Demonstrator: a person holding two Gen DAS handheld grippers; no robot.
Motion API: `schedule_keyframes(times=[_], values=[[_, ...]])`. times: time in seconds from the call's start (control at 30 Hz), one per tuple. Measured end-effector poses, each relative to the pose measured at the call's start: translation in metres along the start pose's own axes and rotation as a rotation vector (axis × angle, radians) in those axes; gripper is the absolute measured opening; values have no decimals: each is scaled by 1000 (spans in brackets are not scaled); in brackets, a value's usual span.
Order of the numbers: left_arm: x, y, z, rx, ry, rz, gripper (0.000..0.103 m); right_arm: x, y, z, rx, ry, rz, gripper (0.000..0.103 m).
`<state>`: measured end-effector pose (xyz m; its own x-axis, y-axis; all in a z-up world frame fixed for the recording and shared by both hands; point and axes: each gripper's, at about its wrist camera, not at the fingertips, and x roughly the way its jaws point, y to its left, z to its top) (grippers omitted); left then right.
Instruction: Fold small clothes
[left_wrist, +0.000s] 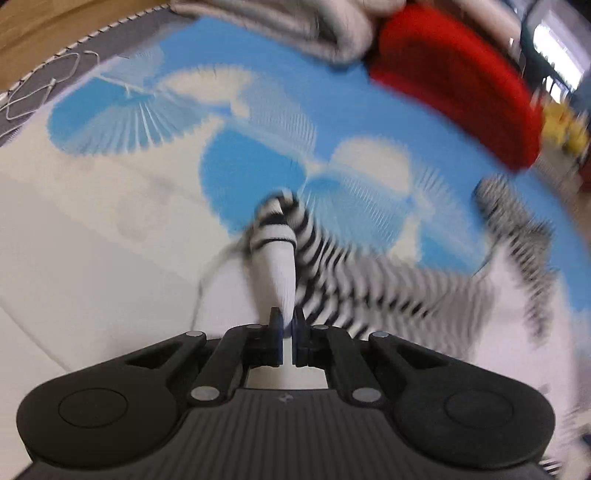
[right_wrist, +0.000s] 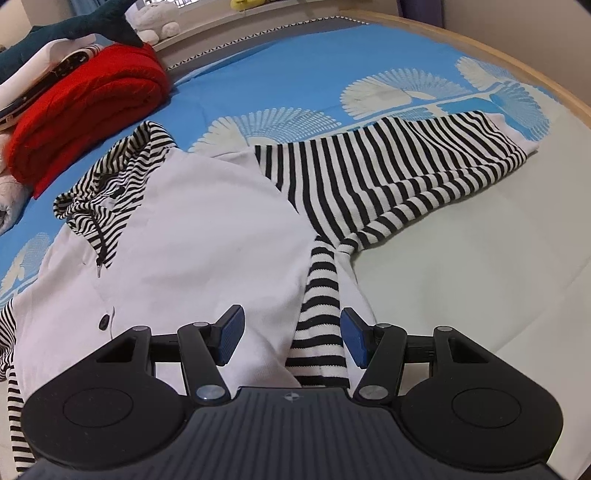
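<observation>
- The left claw is pressed together on a white cuff end of the striped sleeve; the cloth runs forward out of the pinch as a taut cone, which reads as the sleeve being lifted clear of the bed so it can be carried across the body of the garment; the left view is heavily blurred, so the finer lie of the fabric there cannot be told.
- The right claw is spread wide, its blue pads apart and gripping nothing; it hangs low over the hoodie, probably ready to take hold of the side seam or hem.
- The hoodie lies face up on the bed, hood toward the far left, white chest panel in the middle, the other striped sleeve stretched toward the bed's far right edge; spread flat like this it suits a sleeves-in fold.
- A narrow striped band from the underarm runs straight back between the right claw's open pads, nearer the right pad, seemingly not touching either; the white panel lies under and just ahead of the left pad.
- A folded red garment sits near the bed's far left corner, well apart from the hoodie; likely the pile of finished pieces.
</observation>
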<state>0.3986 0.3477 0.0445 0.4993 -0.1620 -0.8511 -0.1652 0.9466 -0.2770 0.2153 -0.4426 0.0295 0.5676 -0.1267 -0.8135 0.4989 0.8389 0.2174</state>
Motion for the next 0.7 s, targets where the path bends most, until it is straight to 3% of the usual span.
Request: schedule_keyframes(times=[0.07, 0.1, 0.2, 0.27, 0.33, 0.4, 0.47, 0.57, 0.63, 0.7], values=[[-36, 16, 19, -93, -43, -90, 4, 2, 1, 0, -4, 8, -1, 59], [-51, 23, 28, -137, -82, -98, 4, 3, 2, -1, -7, 9, -1, 59], [-64, 48, 44, -274, -141, 16, 5, 2, 5, -1, -19, 8, 7, 59], [-51, 61, 46, -318, -118, 72, 9, 1, 7, -1, -26, 4, 11, 59], [-29, 72, 39, -360, -79, 88, 26, 1, 9, -1, -31, 3, 14, 59], [-9, 79, 23, -396, -57, 77, 70, 1, 9, -2, -30, 7, 13, 59], [5, 79, 5, -401, -49, 48, 91, 3, 9, -2, -27, 12, 11, 59], [26, 71, -14, -416, -51, 14, 103, 4, 8, -3, -28, 13, 6, 59], [44, 72, -17, -432, -49, 1, 103, 6, 8, -3, -31, 16, 2, 59], [65, 76, -19, -509, -35, 5, 103, 8, 9, -4, -32, 24, 1, 59]])
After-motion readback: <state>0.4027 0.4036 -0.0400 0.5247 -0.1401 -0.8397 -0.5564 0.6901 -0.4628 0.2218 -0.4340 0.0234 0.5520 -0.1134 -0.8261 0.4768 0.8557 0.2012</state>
